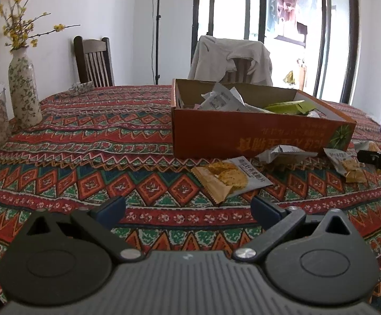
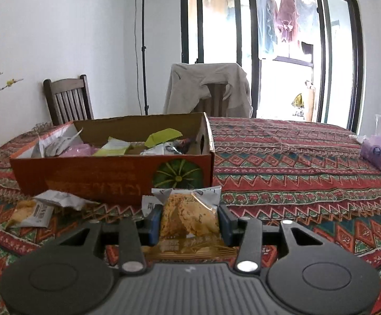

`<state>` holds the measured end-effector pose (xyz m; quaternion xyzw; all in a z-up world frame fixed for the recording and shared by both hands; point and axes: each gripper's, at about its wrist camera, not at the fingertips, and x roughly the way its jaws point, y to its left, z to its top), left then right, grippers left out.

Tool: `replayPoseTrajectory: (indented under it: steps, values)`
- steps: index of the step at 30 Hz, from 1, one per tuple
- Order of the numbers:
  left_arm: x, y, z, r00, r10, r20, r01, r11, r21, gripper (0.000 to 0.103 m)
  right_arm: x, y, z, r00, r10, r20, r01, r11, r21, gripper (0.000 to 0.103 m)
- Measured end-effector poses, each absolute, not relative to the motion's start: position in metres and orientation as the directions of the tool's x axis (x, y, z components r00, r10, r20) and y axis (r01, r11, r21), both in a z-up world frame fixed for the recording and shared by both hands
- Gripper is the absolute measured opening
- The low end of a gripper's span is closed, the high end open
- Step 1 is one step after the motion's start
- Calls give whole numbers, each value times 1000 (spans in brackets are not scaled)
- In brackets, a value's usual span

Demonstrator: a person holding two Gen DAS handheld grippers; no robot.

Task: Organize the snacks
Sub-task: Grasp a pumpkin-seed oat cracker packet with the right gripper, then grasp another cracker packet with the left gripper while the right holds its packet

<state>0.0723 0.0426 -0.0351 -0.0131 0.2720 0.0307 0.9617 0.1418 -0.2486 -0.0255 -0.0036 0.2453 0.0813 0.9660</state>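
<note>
1. Right tongs (image 2: pixel 189 223): the two blue pads (image 2: pixel 154 223) are closed on a cracker packet (image 2: pixel 190 215), pinching it across its width. The packet stands between the pads just in front of the near wall of the box (image 2: pixel 111 173); whether its lower end rests on the table (image 2: pixel 295 157) cannot be told. Risk: the wrapper is slick film around brittle crackers, so a light pinch may let it slide out on the lift, and a hard one may crush the contents.
2. Box: open cardboard, already holding several wrappers heaped close to the rim. Risk: a low carry could snag the packet on the near wall and push the light box across the cloth; a drop onto the heap may leave the packet perched on top or spilling over the edge.
3. Left tongs (image 1: pixel 187 207): spread wide and empty, hovering above the cloth. A second cracker packet (image 1: pixel 227 178) lies flat on the table just ahead of them, near the box front. Risk: a flat packet offers little edge to grip, so the pads may skid over it or bunch the patterned cloth instead.
4. Loose packets (image 2: pixel 32 210) lie against the front of the box, left of the held one. Risk: either pair of tongs passing low could scatter them.
5. Both tongs work the same strip in front of the box; in the left view the right tongs appear at the right edge. Risk: a collision if both move in together.
</note>
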Motion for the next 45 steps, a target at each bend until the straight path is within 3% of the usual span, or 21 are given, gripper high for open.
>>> replayPoseTrajectory:
  steps: [7,15,23,25,29,35,45]
  values:
    - [96,26,-26,830,19,-558,37,995,89,103,138,-247,-27,870,165,-465,-165,985,42,43]
    - [150,10,-33,732,9,-682,158,970,183,103,138,-252,-26,870,173,-461,-158,985,72,44]
    - [182,20,-43,680,-95,-727,208,976,67,103,139,-253,-27,868,179,-463,-159,984,83,44]
    - [182,23,-45,677,-135,-723,212,977,16,101,139,-253,-27,867,180,-464,-158,984,86,44]
    - [169,21,-43,701,-135,-700,204,979,15,80,140,-253,-27,865,184,-468,-161,983,89,44]
    - [138,17,-42,737,-103,-668,155,988,18,60,141,-254,-27,864,186,-469,-162,983,91,44]
    - [101,17,-42,804,-6,-594,38,998,41,56,141,-253,-28,865,184,-467,-160,983,91,45]
